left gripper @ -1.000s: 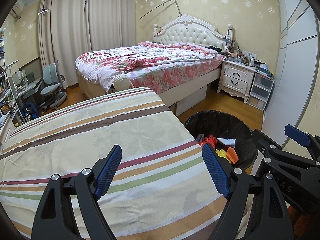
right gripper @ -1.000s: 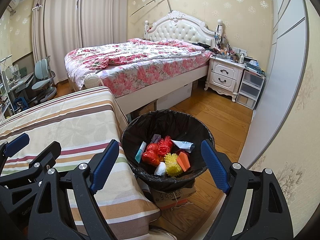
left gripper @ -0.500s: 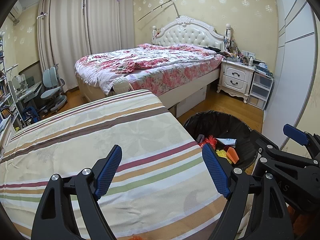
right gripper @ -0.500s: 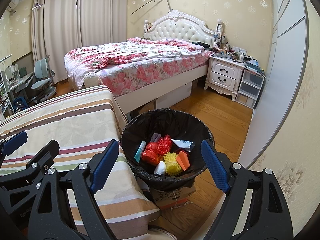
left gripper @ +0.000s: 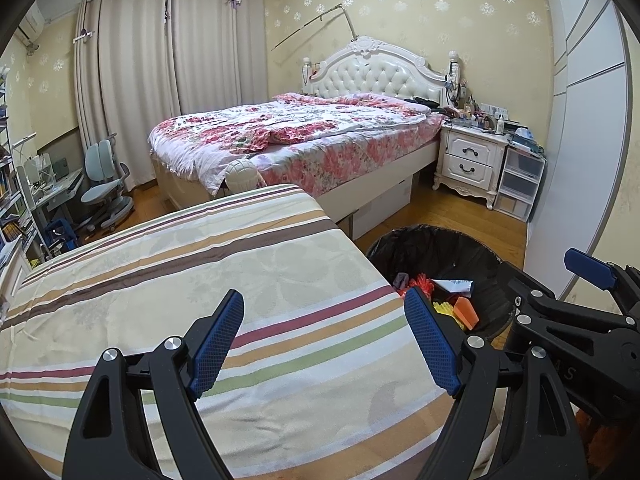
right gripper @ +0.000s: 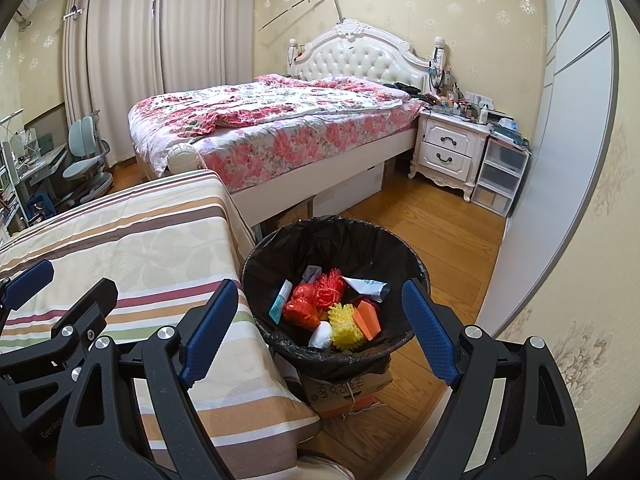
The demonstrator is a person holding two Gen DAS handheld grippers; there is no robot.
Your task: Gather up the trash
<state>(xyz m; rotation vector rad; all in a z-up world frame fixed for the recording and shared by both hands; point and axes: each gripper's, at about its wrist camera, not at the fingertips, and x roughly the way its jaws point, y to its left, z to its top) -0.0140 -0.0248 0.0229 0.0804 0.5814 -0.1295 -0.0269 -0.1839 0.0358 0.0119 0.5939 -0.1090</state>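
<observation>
At the far left a desk (left gripper: 52,188) and a pale blue chair (left gripper: 105,184) stand by the curtains (left gripper: 168,80). In front lies a striped cloth (left gripper: 224,280) spread flat over a raised surface. The left gripper (left gripper: 324,340) hangs above it, blue pads (left gripper: 216,344) wide apart with nothing between them and clear of the cloth. Behind the cloth is a bed (right gripper: 280,128) with a floral cover and a white tufted headboard.

Just right of the cloth's edge stands the bin (right gripper: 416,268), lined with a black bag and resting on a cardboard box (right gripper: 344,388) on the wooden floor. The trash (right gripper: 332,308) lies inside it: red netting, a yellow spiky ball, an orange piece, a white tube, a teal strip and a white lump. The right gripper (right gripper: 320,336) hovers over the bin's near rim, jaws wide and empty.

Further right are a white nightstand (right gripper: 448,152), clear drawers (right gripper: 500,176) and a white wardrobe (right gripper: 560,160).
</observation>
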